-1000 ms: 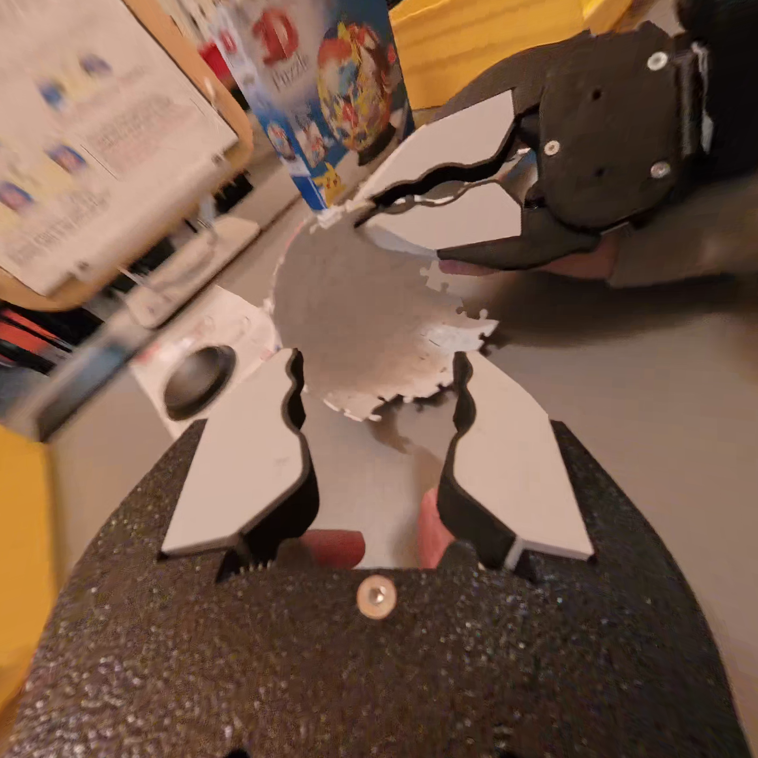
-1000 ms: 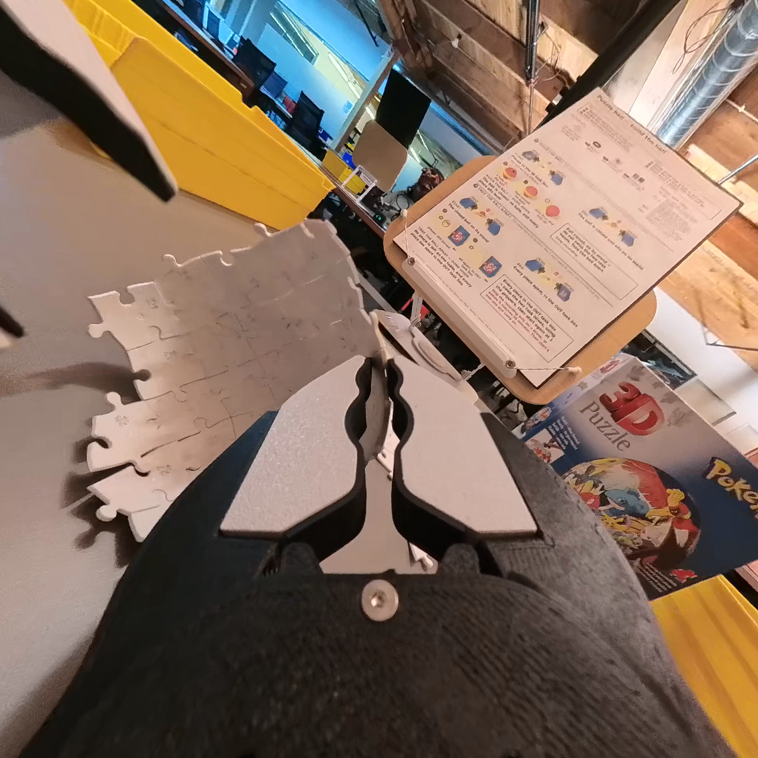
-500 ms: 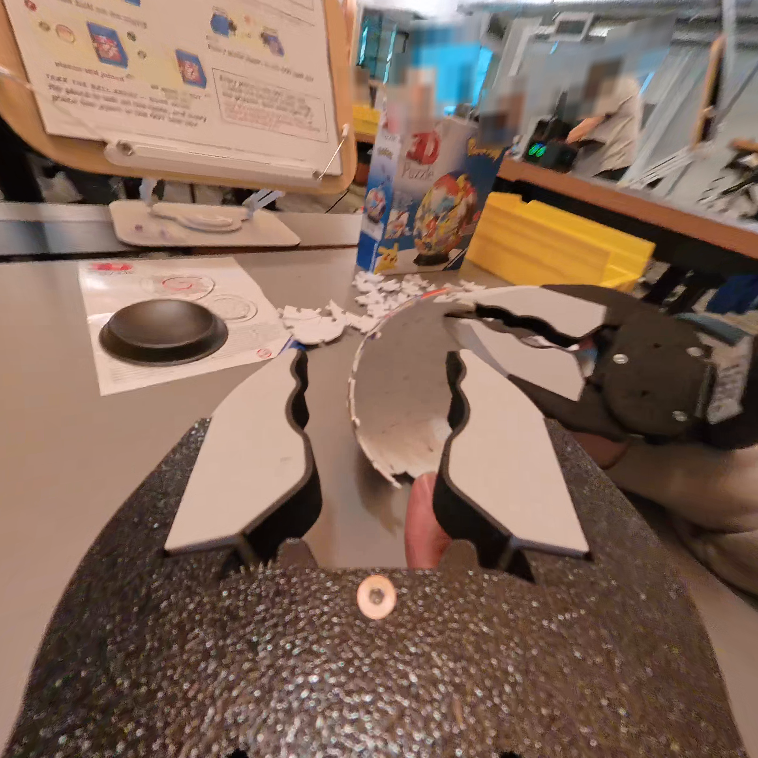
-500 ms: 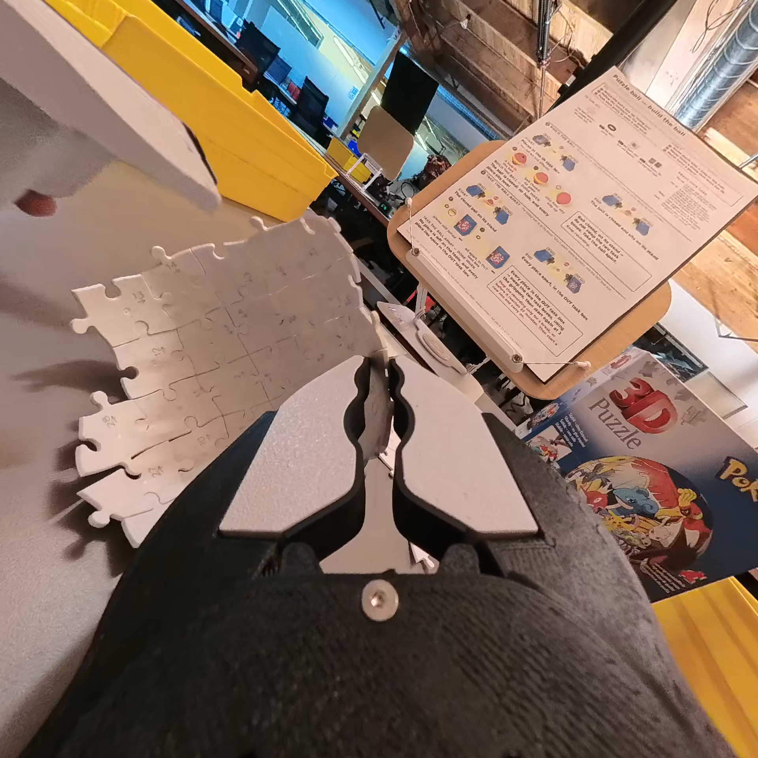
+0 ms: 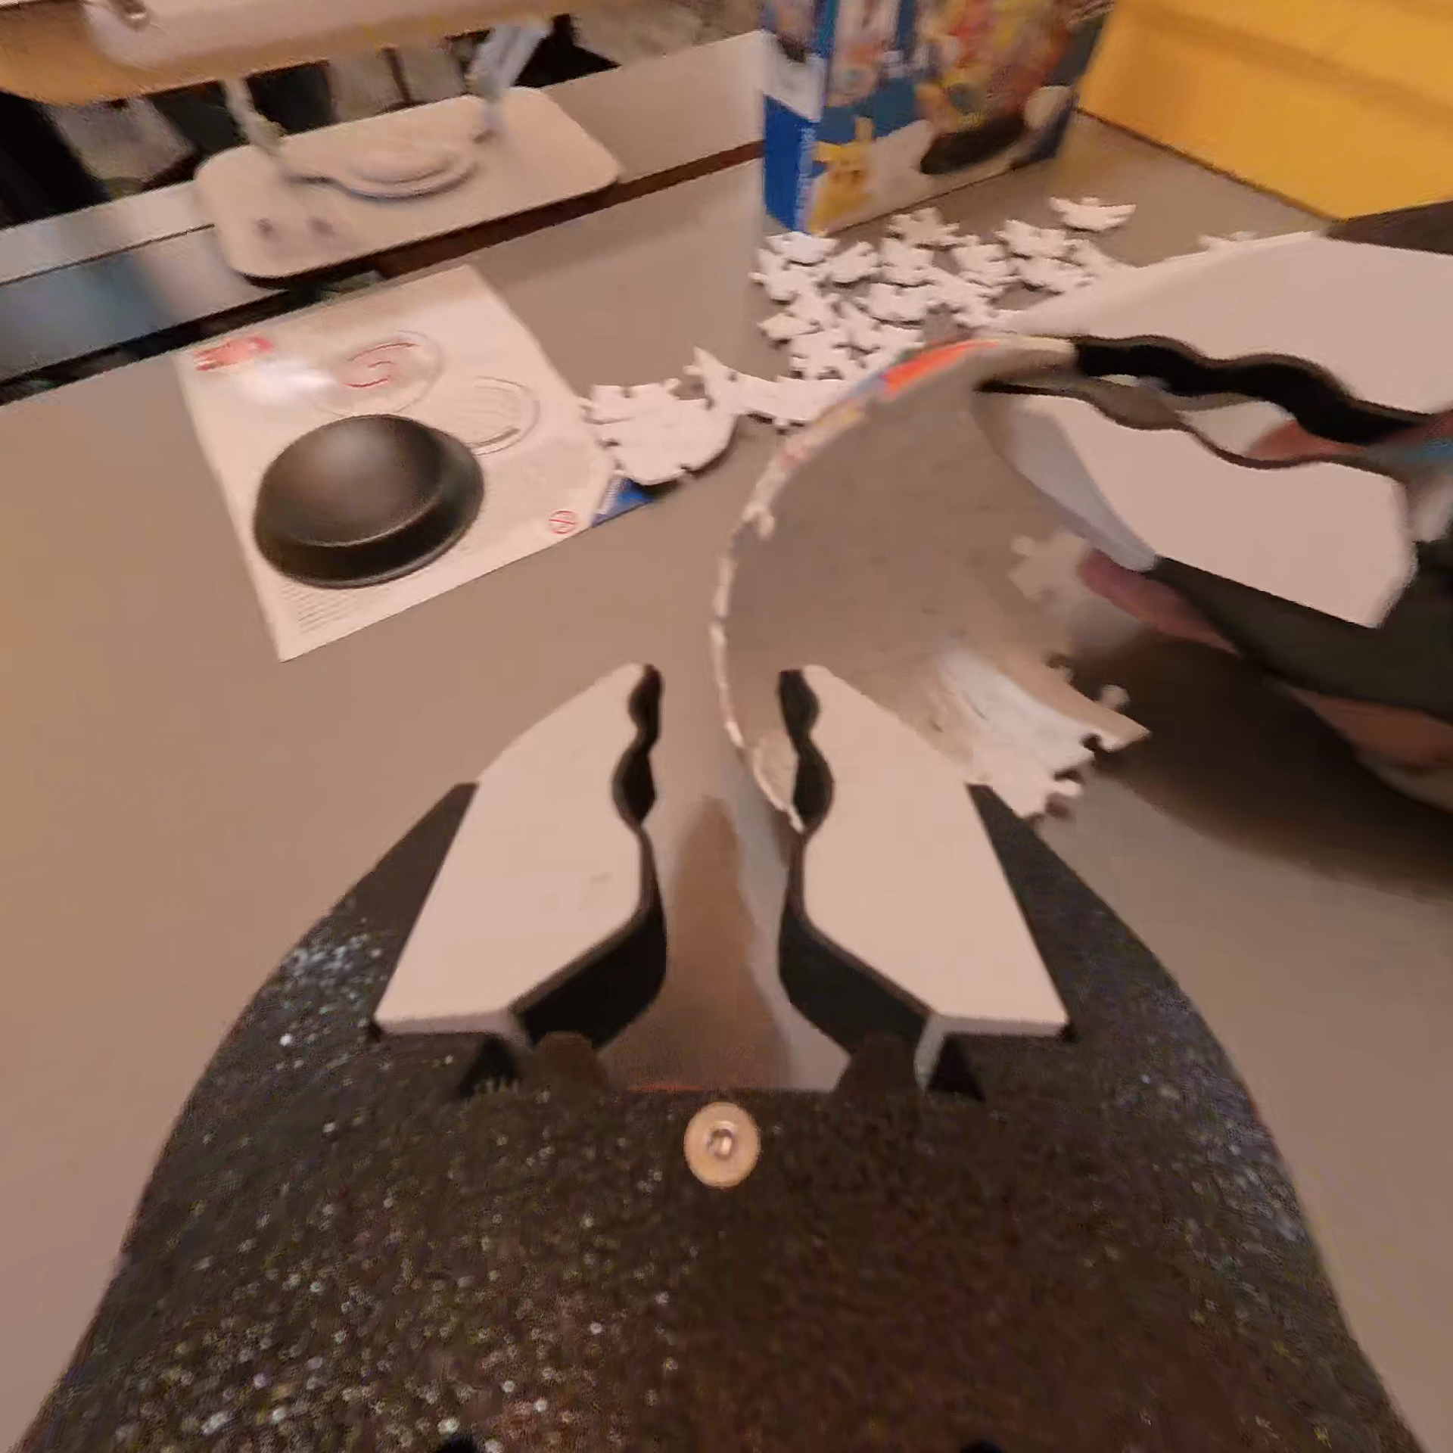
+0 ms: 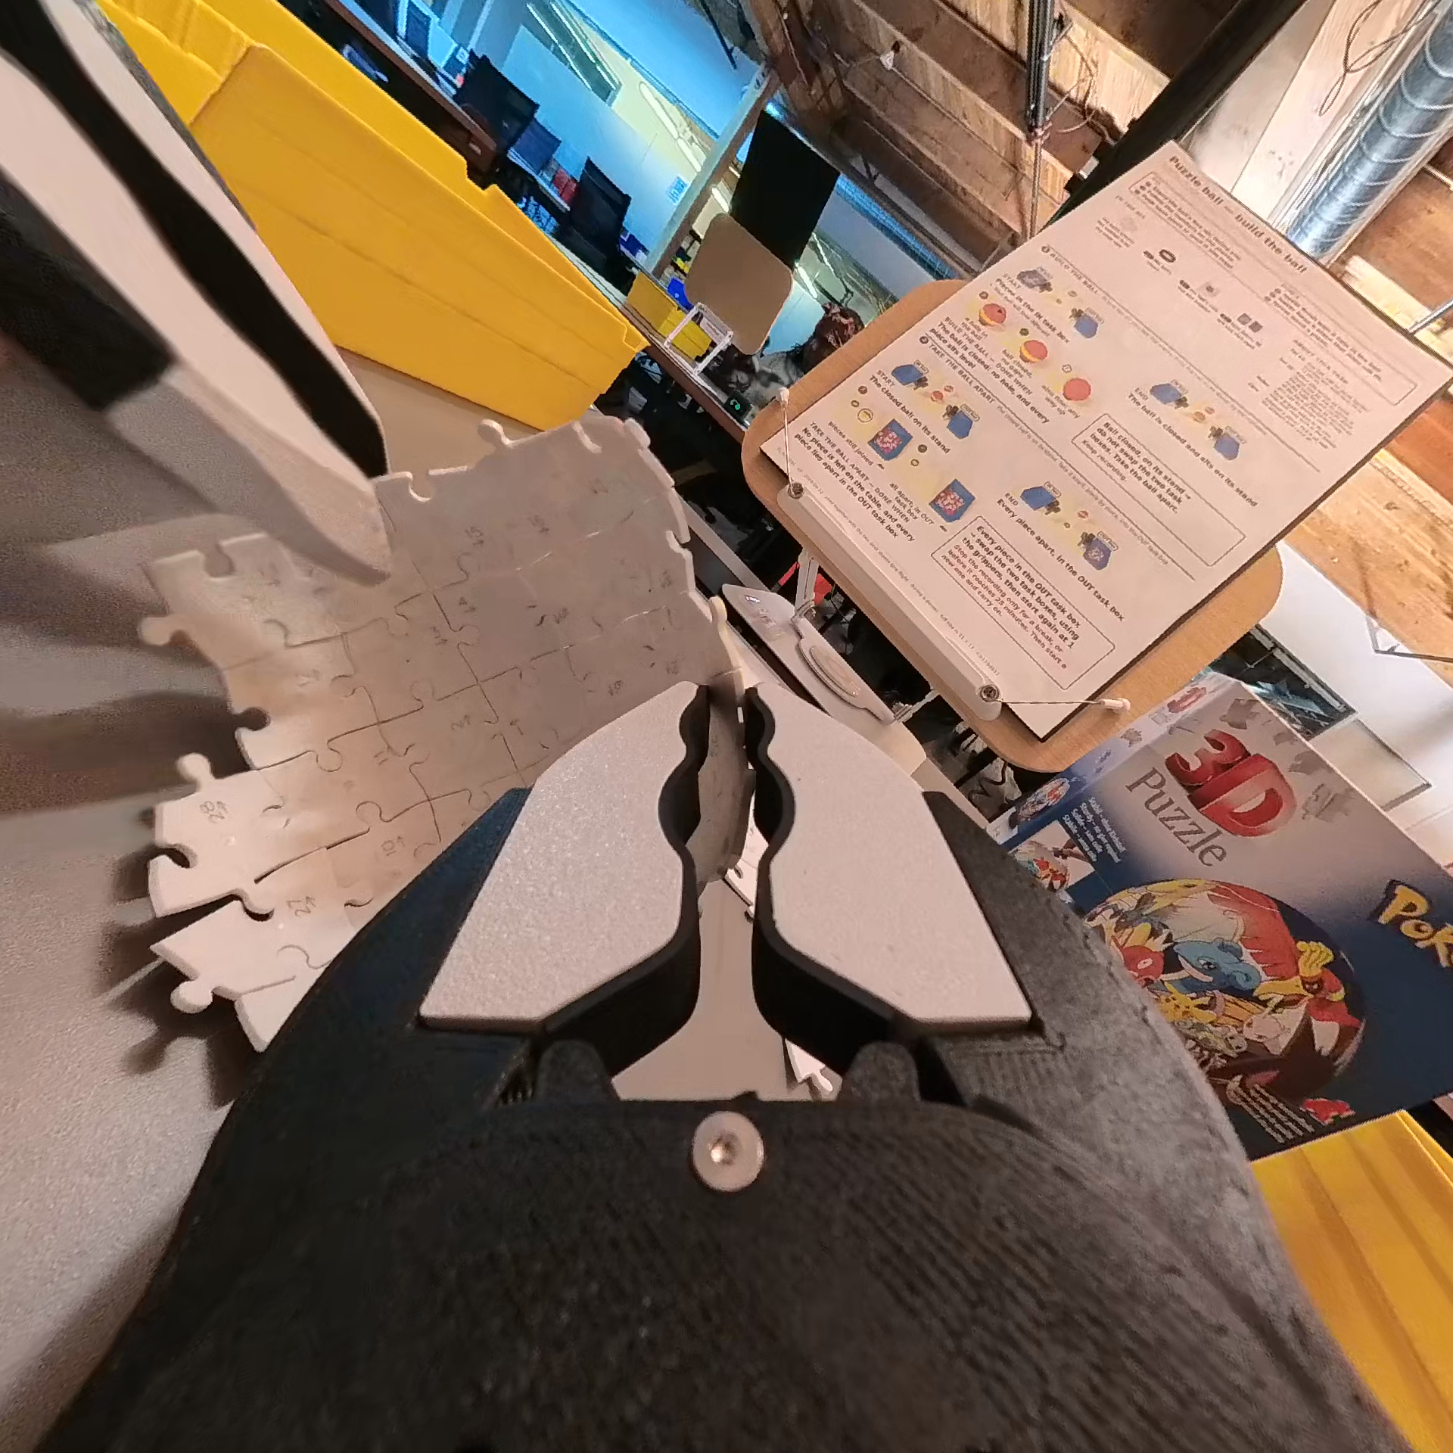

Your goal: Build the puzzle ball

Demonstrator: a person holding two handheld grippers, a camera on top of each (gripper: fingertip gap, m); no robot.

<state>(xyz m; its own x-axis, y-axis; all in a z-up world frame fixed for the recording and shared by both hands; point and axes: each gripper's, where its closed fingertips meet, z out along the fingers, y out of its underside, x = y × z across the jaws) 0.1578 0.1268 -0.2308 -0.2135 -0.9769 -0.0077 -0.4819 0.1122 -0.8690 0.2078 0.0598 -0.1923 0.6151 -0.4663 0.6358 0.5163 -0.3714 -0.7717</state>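
The partly built puzzle ball is a curved grey shell of joined pieces, its inner side facing me and a strip of coloured print along its top rim. My right gripper is shut on the shell's edge and holds it tilted over the table; it also shows in the left wrist view. My left gripper is open with a narrow gap. The shell's lower rim sits in that gap, next to the right finger. One of its fingers reaches over the shell in the right wrist view.
A black stand sits on a paper sheet at the left. Several loose pieces lie behind the shell, in front of the puzzle box. A yellow bin stands beyond. An instruction board stands on a holder. One gripper's finger ends stand about 10 cm off the other's.
My left gripper has tipped down toward the table, come closer to the shell's lower rim, and its jaws have narrowed. The right gripper keeps its hold on the shell.
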